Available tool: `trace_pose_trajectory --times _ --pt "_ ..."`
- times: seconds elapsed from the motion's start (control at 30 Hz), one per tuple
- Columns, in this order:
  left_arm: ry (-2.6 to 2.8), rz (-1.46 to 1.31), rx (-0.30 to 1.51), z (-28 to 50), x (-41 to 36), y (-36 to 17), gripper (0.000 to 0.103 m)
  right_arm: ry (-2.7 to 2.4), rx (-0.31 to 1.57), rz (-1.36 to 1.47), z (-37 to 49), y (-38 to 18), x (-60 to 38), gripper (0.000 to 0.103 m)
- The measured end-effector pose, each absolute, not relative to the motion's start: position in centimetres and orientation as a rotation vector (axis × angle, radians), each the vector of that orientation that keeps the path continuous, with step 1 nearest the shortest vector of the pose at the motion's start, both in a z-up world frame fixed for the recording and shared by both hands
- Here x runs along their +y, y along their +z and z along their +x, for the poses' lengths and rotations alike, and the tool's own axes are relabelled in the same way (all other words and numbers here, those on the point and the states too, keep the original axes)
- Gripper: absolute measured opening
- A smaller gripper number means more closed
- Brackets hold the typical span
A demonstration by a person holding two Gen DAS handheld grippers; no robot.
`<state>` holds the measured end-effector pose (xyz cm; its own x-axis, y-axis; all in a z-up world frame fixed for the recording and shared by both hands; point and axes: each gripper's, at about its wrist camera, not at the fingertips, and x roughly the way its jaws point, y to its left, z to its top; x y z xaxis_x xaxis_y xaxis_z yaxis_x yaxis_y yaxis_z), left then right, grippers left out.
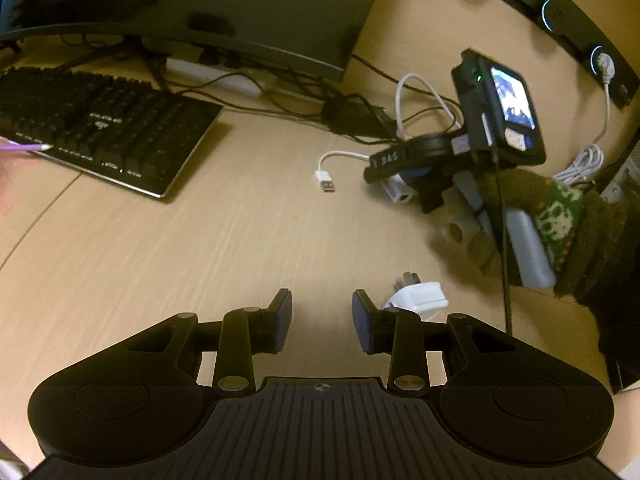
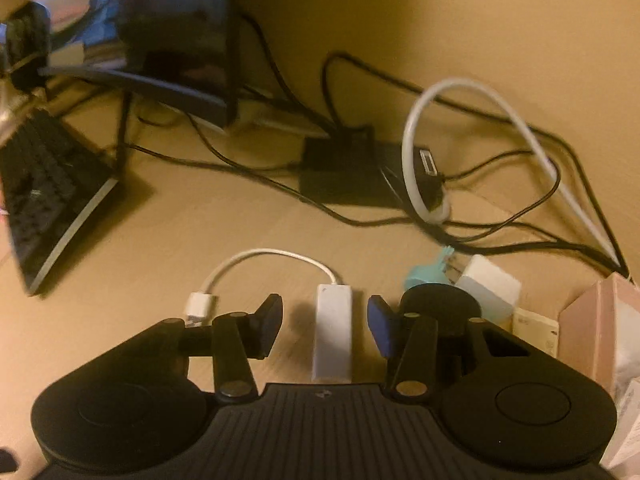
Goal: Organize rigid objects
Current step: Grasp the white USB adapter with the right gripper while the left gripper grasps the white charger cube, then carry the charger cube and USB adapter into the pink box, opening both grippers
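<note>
A white USB adapter (image 2: 333, 332) with a short white cable and USB plug (image 2: 199, 305) lies on the wooden desk between the open jaws of my right gripper (image 2: 325, 326), untouched by the pads. In the left wrist view the right gripper (image 1: 394, 184) hovers over that adapter (image 1: 400, 194), its USB plug (image 1: 326, 181) lying to the left. My left gripper (image 1: 322, 326) is open and empty above bare desk. A white power plug adapter (image 1: 420, 298) lies just right of its right finger.
A black keyboard (image 1: 100, 128) and a monitor (image 1: 192, 4) stand at the far left. Tangled black cables and a black hub (image 2: 352, 172) lie behind. A teal plug (image 2: 426, 274), a white charger block (image 2: 490, 286) and a pink box (image 2: 592, 320) sit at right.
</note>
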<state>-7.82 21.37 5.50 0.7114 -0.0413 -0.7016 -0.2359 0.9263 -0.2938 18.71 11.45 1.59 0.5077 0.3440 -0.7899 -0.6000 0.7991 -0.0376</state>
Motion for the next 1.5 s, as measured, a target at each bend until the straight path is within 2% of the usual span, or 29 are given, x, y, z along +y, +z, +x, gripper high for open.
trace_pose_trajectory --times 0.07,0.13,0.4,0.53,0.9,1.27,1.5 --pt "0.103 -0.385 0.773 -7.9 21.3 5.5 0.036 0.579 0.874 -0.314 18.6 1.2 11.1 0.045" --pt "0.081 -0.387 0.767 -7.7 21.2 5.4 0.036 0.605 0.892 -0.295 18.0 1.4 10.4 0.02" --pt "-0.148 -0.055 0.745 -5.9 17.3 5.6 0.037 0.688 0.851 -0.272 10.9 5.5 4.9 0.02" --pt "-0.221 0.058 0.778 -3.7 15.7 5.3 0.037 0.64 0.821 -0.32 6.1 5.7 0.8 0.02" --pt "-0.307 0.1 0.781 -0.6 13.0 3.5 0.048 0.347 0.85 -0.235 1.7 3.1 -8.5 0.02" --pt "-0.305 0.081 0.826 1.0 10.8 2.4 0.05 0.269 0.862 -0.136 0.5 1.9 -12.9 0.021" --pt "-0.293 0.081 0.867 1.3 10.1 1.7 0.052 0.29 0.839 -0.162 1.6 1.3 -12.1 0.027"
